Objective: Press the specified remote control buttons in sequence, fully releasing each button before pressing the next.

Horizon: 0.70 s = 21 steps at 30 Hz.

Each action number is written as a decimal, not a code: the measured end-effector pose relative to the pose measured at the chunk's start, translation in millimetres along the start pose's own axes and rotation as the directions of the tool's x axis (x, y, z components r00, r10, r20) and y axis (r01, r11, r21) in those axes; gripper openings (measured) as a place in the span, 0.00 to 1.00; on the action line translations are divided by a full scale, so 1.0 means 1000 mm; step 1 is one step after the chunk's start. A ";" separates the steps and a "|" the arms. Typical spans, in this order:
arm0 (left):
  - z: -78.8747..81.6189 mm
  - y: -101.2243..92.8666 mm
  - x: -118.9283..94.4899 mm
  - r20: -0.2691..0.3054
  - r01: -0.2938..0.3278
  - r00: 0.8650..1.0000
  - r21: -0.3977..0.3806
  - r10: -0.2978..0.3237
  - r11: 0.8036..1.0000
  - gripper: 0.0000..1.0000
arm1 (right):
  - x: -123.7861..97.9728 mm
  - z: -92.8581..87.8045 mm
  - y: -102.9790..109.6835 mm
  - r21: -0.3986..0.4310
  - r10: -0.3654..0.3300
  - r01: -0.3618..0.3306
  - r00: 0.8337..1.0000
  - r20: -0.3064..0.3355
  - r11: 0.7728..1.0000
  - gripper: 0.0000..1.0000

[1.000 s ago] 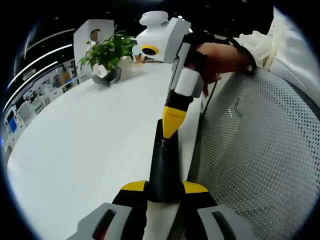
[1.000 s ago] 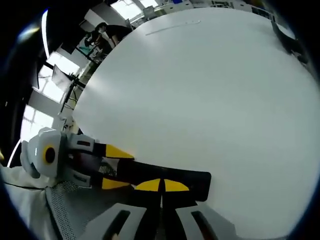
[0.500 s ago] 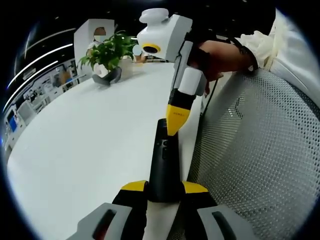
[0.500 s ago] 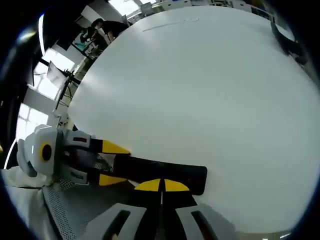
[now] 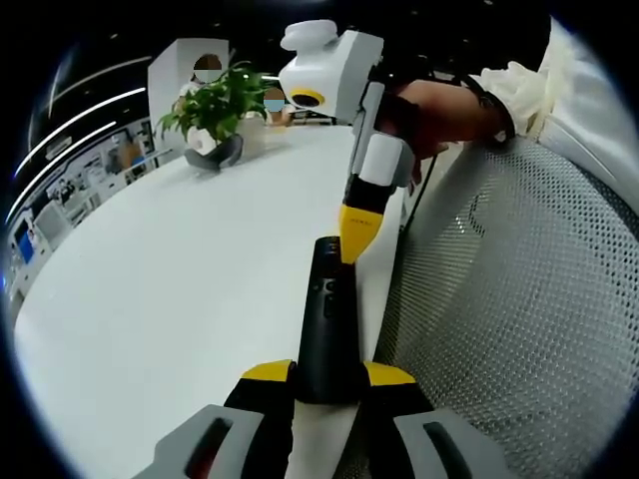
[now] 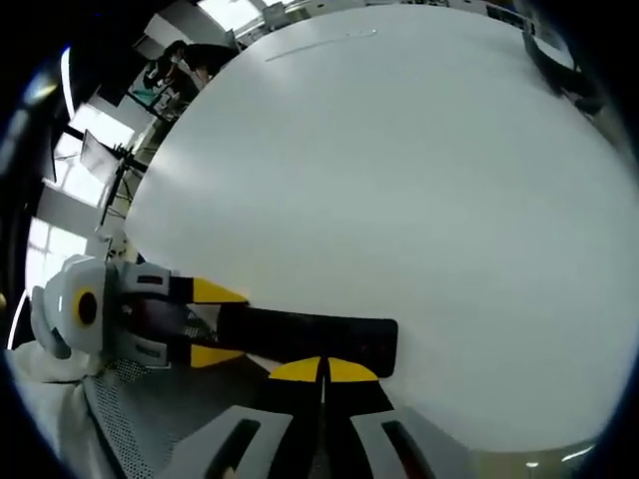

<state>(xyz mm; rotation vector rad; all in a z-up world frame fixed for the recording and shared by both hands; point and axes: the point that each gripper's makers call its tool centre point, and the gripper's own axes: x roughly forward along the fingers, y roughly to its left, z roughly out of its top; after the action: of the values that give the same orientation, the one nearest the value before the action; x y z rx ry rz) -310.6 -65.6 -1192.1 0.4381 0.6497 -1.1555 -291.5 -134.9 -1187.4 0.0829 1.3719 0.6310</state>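
I hold the black remote control (image 5: 325,324) clamped at its near end between the yellow-tipped jaws of my left gripper (image 5: 326,375), its body running out over the edge of the white table (image 5: 170,299), while my right gripper (image 5: 355,226), jaws pressed together into a single point, hangs at the remote's far end. In the right gripper view the remote (image 6: 305,337) lies crosswise just beyond the closed tips of the right gripper (image 6: 322,370), with the left gripper (image 6: 205,321) gripping it from the left. The risk, as I judge it, is a press landing off the intended button or tipping the remote in the left jaws, since only one end is held and the far end has little beneath it; the buttons are too small for me to read. Far across the table a grey pot (image 5: 214,152) holds a leafy green plant (image 5: 209,100). A mesh chair back (image 5: 519,299) stands beside the table edge.
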 end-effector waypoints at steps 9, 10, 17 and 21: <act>0.000 0.000 0.000 0.000 0.001 1.000 0.000 -0.001 1.000 0.25 | 0.002 0.000 -0.002 -0.005 0.002 -0.002 1.000 -0.002 1.000 0.00; 0.000 0.000 0.000 0.001 0.000 1.000 -0.001 0.000 1.000 0.25 | 0.002 0.000 -0.001 -0.016 -0.005 0.005 1.000 -0.003 1.000 0.00; 0.000 0.000 0.000 0.001 0.001 1.000 0.000 -0.001 1.000 0.25 | 0.002 -0.005 0.002 -0.105 -0.058 0.056 0.998 -0.019 0.993 0.00; 0.000 -0.001 0.000 0.002 0.002 1.000 -0.001 -0.002 1.000 0.25 | 0.002 -0.005 0.000 -0.102 -0.056 0.054 0.998 -0.020 0.993 0.00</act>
<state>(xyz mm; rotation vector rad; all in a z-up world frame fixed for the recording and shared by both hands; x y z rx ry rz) -311.1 -65.8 -1191.9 0.4358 0.6488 -1.1571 -296.3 -135.2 -1189.9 -0.0434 1.3572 0.6562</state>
